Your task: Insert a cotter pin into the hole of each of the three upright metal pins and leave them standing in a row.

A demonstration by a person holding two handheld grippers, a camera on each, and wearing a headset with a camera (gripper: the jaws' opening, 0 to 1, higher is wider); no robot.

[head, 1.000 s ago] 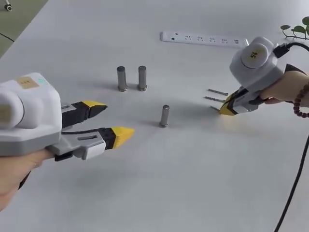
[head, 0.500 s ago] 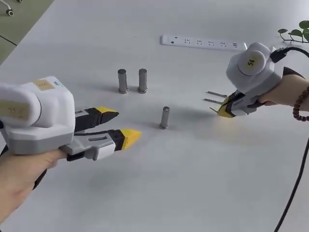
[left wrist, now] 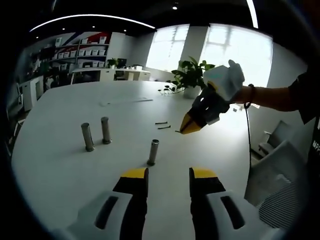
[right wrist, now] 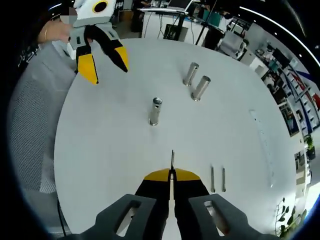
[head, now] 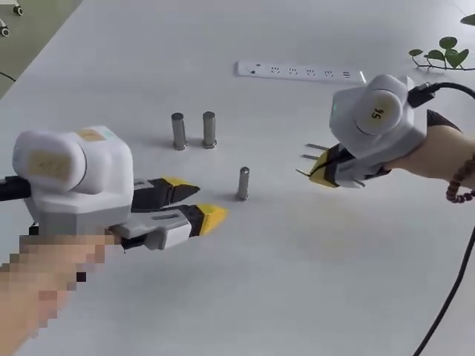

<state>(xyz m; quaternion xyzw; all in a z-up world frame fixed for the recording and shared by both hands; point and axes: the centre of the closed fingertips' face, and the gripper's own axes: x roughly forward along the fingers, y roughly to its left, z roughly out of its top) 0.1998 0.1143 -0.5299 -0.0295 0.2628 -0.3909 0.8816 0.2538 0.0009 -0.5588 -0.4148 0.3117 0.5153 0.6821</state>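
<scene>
Lifted, right gripper (right wrist: pixel 171 173) clamps cotter pin (right wrist: pixel 172 160), per right gripper view.

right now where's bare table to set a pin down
Bare table lies toward the person, in front of the lone metal pin, and between the pin pair and power strip. Crowded around the right gripper, beside loose cotter pins.
</scene>
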